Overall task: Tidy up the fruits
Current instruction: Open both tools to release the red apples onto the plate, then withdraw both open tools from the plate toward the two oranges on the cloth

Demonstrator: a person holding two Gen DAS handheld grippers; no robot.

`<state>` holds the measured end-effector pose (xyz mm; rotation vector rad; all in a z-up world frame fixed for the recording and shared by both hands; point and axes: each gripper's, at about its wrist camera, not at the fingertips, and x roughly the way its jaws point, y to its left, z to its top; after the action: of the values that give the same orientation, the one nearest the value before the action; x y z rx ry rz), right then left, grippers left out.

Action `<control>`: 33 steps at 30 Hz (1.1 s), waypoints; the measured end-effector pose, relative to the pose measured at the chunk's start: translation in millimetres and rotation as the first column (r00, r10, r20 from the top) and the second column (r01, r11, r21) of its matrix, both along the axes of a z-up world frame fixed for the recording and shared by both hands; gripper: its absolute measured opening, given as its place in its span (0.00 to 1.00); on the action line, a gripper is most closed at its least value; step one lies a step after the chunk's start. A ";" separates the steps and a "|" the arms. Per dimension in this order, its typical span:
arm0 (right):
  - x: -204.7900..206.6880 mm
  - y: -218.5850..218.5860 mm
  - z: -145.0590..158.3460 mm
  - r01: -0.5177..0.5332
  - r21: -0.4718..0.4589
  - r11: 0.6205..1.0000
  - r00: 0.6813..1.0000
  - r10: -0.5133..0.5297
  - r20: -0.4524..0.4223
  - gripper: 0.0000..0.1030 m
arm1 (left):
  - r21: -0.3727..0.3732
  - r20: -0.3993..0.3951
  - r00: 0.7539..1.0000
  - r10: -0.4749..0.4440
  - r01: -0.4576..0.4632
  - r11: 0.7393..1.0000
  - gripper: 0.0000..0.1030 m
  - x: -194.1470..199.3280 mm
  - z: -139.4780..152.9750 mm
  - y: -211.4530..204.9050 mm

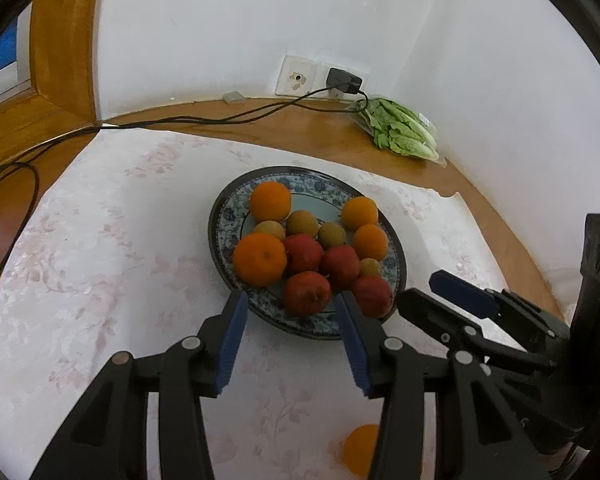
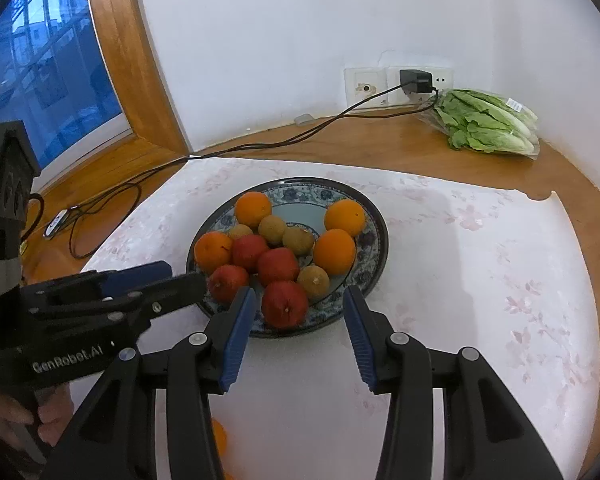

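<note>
Both the left gripper (image 1: pixel 290 312) and the right gripper (image 2: pixel 298 306) hover with jaws released and empty at the near rim of the patterned plate (image 1: pixel 220 220) piled with fruit, so the next move is probably fetching the stray orange (image 1: pixel 360 454) on the tabletop nearer than the plate.

looked glossy glazed ceramic on the plate (image 1: pixel 220 236), matt woven cloth (image 1: pixel 100 260), polished wood tabletop (image 1: pixel 320 128), ribbed blue fingers (image 1: pixel 232 344).

Both wrist views angled down, close over the same fruit plate (image 1: pixel 220 236); left beside right, each catching the other.
</note>
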<state>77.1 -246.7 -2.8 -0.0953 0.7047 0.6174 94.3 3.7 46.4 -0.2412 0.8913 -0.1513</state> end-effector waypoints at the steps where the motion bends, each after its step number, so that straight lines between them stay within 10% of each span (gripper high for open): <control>1: -1.5 -1.4 0.3 0.000 0.000 1.000 1.000 0.000 0.000 0.45 | 0.001 -0.002 1.000 0.002 -0.002 1.000 0.47 -1.4 1.1 0.5; 33: -66.8 -27.6 -3.0 0.012 -0.008 1.000 1.000 -0.012 -0.023 0.52 | 0.010 -0.030 0.999 0.018 -0.018 1.000 0.50 -67.7 21.7 10.9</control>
<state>10.3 -274.3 -5.9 -0.0915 0.7296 0.6049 26.6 14.6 68.1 -0.2430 0.9197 -0.1266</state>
